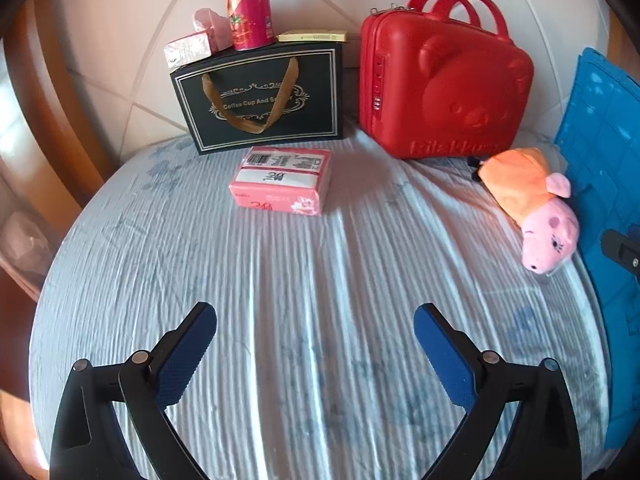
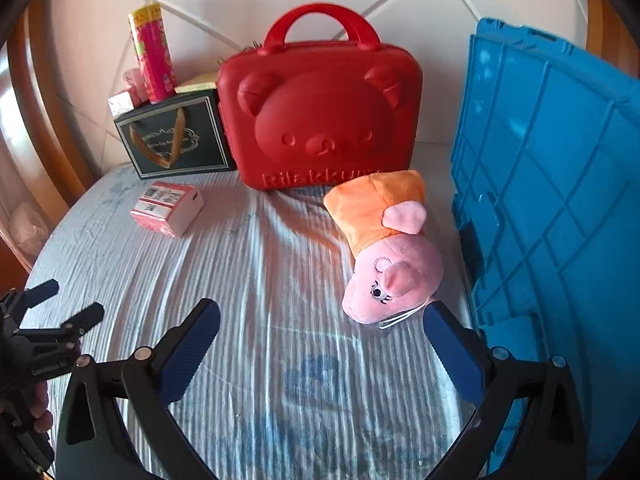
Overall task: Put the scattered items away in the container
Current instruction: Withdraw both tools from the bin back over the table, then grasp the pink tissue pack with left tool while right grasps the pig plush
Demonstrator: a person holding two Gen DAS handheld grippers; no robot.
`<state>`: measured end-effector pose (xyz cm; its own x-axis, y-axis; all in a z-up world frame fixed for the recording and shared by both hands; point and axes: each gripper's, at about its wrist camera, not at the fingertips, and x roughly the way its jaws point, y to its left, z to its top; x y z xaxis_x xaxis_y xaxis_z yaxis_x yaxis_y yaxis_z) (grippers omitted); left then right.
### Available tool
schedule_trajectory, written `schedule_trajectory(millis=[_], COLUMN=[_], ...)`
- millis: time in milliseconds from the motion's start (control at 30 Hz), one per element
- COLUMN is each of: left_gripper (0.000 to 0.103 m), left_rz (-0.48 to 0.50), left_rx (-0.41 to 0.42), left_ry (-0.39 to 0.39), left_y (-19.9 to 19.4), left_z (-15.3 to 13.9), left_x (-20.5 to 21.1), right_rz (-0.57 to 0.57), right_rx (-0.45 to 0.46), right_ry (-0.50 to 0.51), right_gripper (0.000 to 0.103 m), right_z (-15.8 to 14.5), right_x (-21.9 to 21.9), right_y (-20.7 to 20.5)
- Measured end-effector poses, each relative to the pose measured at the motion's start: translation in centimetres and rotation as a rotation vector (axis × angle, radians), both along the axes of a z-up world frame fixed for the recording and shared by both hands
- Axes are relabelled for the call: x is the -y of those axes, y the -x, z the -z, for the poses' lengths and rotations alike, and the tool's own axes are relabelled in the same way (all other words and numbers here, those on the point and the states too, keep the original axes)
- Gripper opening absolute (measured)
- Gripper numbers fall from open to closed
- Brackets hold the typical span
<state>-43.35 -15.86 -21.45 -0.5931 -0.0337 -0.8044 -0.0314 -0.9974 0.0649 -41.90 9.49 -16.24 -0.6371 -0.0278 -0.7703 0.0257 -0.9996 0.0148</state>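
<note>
Both the left claw [image 1: 315, 312] and right claw [image 2: 322, 310] hover spread, empty, above the bed [image 1: 280, 264]; the pig plush [image 2: 386, 248] lies near the right edge, seemingly touching the blue crate [image 2: 552, 168].

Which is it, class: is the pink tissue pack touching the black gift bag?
Apart. The left wrist view shows bedsheet between tissue pack and gift bag.

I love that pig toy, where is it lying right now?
The pig toy lies on the bedsheet, between the red case and the blue crate, just ahead of the right tool.
</note>
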Motion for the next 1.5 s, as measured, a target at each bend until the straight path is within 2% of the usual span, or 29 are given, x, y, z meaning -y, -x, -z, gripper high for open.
schedule_trajectory(millis=[267,400,467,567,633,767,900,933,1000,1033,1067,1100,1167,1200,1267,1300,1367,1500], left_gripper=[0.101,0.101,0.098,0.087,0.085,0.083,0.082,0.082,0.081,0.081,0.08,0.075,0.074,0.074,0.078,0.083,0.084,0.087], left_rz=[-0.103,-0.164,-0.191,-0.208,-0.233,-0.288,-0.32,-0.32,-0.328,-0.335,-0.338,-0.344,-0.365,-0.378,-0.39,-0.374,-0.307,-0.152], left_rx=[-0.001,0.015,0.021,0.069,0.093,0.103,0.1,0.096,0.09,0.084,0.078,0.072,0.056,0.046,0.018,0.008,-0.002,0.003], left_ry=[0.018,0.005,0.007,0.018,0.02,0.006,0.013,0.012,0.021,0.035,0.042,0.047,0.039,0.029,0.005,-0.015,-0.025,0.031], left_y=[10.7,13.3,13.4,13.6,14.0,15.9,17.6,17.8,18.3,18.5,18.6,18.7,18.2,17.8,16.9,16.6,16.5,18.0], left_z=[2.4,3.8,4.7,6.6,7.8,9.4,10.4,10.5,10.6,10.5,10.4,10.2,9.3,8.6,7.0,6.2,5.2,4.9], left_x=[3.4,5.6,6.6,8.2,9.4,11.7,12.6,12.7,12.9,13.0,13.2,13.5,14.1,14.4,14.4,14.1,12.7,8.7], right_rz=[0.045,0.039,-0.018,-0.117,-0.156,-0.128,-0.052,-0.024,-0.04,-0.087,-0.145,-0.208,-0.311,-0.378,-0.456,-0.479,-0.465,-0.358], right_rx=[0.042,0.044,0.012,0.033,0.02,0.012,-0.027,-0.033,-0.026,0.014,0.044,0.073,0.081,0.104,0.167,0.178,0.177,0.111], right_ry=[-0.09,-0.098,-0.063,0.015,-0.002,0.048,0.062,0.062,0.064,0.098,0.155,0.174,0.111,0.122,0.169,0.178,0.163,0.094], right_gripper=[0.103,0.103,0.103,0.102,0.096,0.082,0.083,0.088,0.089,0.085,0.085,0.085,0.082,0.082,0.082,0.082,0.082,0.083], right_z=[3.1,3.9,3.5,4.2,5.3,8.5,10.7,11.0,11.5,12.1,12.3,12.4,11.9,11.8,11.9,11.9,11.6,8.6], right_x=[-1.9,-2.1,-0.7,2.8,5.9,10.8,14.2,14.7,15.4,15.7,15.7,16.1,17.3,17.8,18.4,18.5,17.9,13.1], right_y=[8.0,10.7,11.6,14.4,16.4,20.4,23.0,23.3,23.8,24.2,24.2,23.9,22.1,21.2,19.5,18.5,16.8,13.3])
